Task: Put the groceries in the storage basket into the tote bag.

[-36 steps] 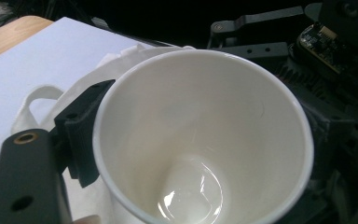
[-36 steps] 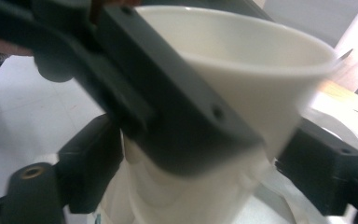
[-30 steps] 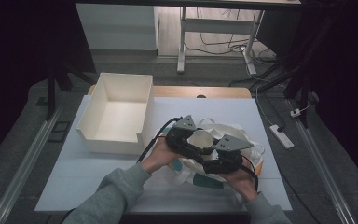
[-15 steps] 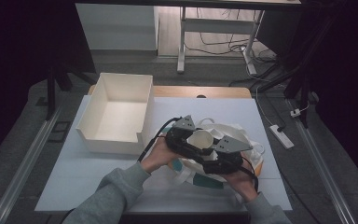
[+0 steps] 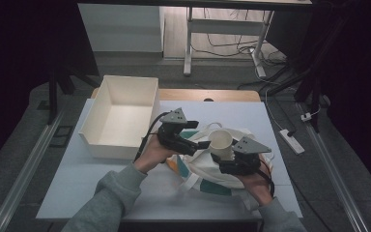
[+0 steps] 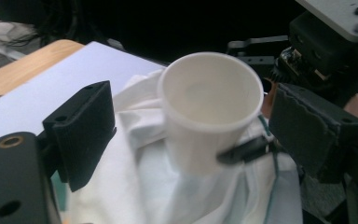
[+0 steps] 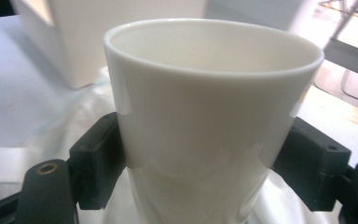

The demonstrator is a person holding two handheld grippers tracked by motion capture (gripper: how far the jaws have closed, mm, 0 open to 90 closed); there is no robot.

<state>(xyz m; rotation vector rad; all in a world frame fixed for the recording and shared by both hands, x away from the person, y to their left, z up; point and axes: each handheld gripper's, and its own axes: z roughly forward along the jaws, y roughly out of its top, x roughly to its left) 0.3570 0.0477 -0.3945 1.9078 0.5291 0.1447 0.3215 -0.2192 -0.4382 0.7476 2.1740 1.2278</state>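
White cup (image 5: 221, 143) stands upright over the white cloth bag (image 5: 207, 169) at the table's near right, clamped at its sides by the right gripper (image 5: 226, 155). Left gripper (image 5: 204, 144), jaws spread wide, sits just left of the cup, while the open box (image 5: 121, 116) stands far left with bare table (image 5: 77, 179) nearer.

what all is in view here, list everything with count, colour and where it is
cup: 1, white, upright between the right gripper's jaws, above the bag
cloth bag: 1, white with teal and orange patches, crumpled on the table under the cup
open box: 1, white, left part of the table
table: 1, pale top with a wooden strip at the far edge
power strip: 1, white, on the floor right of the table
desk frame: 1, white legs, on the floor beyond the table
left gripper: 1, black, jaws open beside the cup
right gripper: 1, black, jaws closed on the cup's sides
sleeves: 2, grey, bottom edge of the high view
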